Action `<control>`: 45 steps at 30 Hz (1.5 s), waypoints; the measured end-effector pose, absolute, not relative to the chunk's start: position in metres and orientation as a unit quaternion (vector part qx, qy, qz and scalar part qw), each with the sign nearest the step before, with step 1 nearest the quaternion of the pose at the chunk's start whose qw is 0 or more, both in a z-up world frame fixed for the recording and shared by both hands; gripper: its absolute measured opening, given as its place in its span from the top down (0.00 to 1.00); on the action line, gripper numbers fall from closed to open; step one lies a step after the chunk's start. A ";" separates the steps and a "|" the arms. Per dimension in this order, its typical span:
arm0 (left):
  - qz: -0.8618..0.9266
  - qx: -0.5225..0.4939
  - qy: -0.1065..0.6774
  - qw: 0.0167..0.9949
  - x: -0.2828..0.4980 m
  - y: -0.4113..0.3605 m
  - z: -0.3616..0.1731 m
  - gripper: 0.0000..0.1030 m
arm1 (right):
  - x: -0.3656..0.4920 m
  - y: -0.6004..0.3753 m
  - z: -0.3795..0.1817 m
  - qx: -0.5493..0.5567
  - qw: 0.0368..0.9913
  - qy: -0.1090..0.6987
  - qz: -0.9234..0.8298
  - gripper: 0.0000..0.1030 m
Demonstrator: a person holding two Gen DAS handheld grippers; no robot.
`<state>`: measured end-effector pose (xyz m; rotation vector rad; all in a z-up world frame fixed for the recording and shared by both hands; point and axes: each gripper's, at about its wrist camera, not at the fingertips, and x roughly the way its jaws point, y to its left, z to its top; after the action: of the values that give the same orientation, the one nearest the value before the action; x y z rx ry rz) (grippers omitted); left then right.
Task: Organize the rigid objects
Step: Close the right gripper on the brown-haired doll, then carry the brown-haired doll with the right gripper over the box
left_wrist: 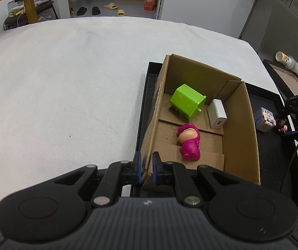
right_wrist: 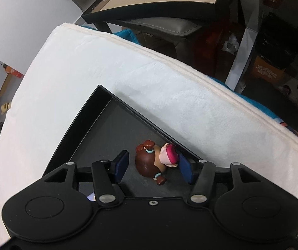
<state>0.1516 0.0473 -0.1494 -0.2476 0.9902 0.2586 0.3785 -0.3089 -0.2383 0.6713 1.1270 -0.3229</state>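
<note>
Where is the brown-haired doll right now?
In the right wrist view, the doll lies in the black tray's corner, between the open right gripper's fingers.

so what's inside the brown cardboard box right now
Inside the brown cardboard box: a lime green plastic bucket on its side, a white charger block against the right wall, and a magenta hooded figurine lying down. The left gripper hides the near corner.

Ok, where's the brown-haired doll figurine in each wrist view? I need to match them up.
Left wrist: the brown-haired doll figurine is small at the far right edge, on the black tray, right of the cardboard box and beside a lilac toy cube.
Right wrist: lower centre, lying between the open fingers of the right gripper, against the tray's wall.
Shared landmark: the black tray on the white blanket.
</note>
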 end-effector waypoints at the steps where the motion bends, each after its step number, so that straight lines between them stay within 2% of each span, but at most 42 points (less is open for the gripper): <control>1: 0.124 -0.118 0.472 0.865 0.152 0.047 -0.149 0.91 | 0.379 -0.308 -0.238 0.310 0.780 0.522 -0.151 0.49; 2: 0.124 -0.118 0.473 0.864 0.152 0.048 -0.150 0.91 | 0.379 -0.308 -0.237 0.309 0.780 0.523 -0.152 0.51; 3: 0.125 -0.118 0.473 0.864 0.152 0.048 -0.150 0.91 | 0.378 -0.308 -0.237 0.307 0.779 0.523 -0.157 0.57; 4: 0.126 -0.118 0.474 0.864 0.152 0.048 -0.150 0.91 | 0.375 -0.310 -0.237 0.309 0.778 0.523 -0.160 0.57; 12: 0.128 -0.118 0.474 0.863 0.153 0.048 -0.151 0.91 | 0.363 -0.303 -0.226 0.258 0.804 0.521 -0.123 0.57; 27: 0.136 -0.123 0.473 0.862 0.151 0.048 -0.151 0.91 | 0.321 -0.283 -0.189 0.251 0.823 0.509 -0.026 0.57; 45: 0.136 -0.138 0.463 0.865 0.146 0.048 -0.141 0.91 | 0.288 -0.236 -0.126 0.214 0.861 0.456 0.069 0.57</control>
<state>0.1463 0.0481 -0.1410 -0.2894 0.9690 0.2845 0.2882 -0.2360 -0.1259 0.4486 0.9569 0.1446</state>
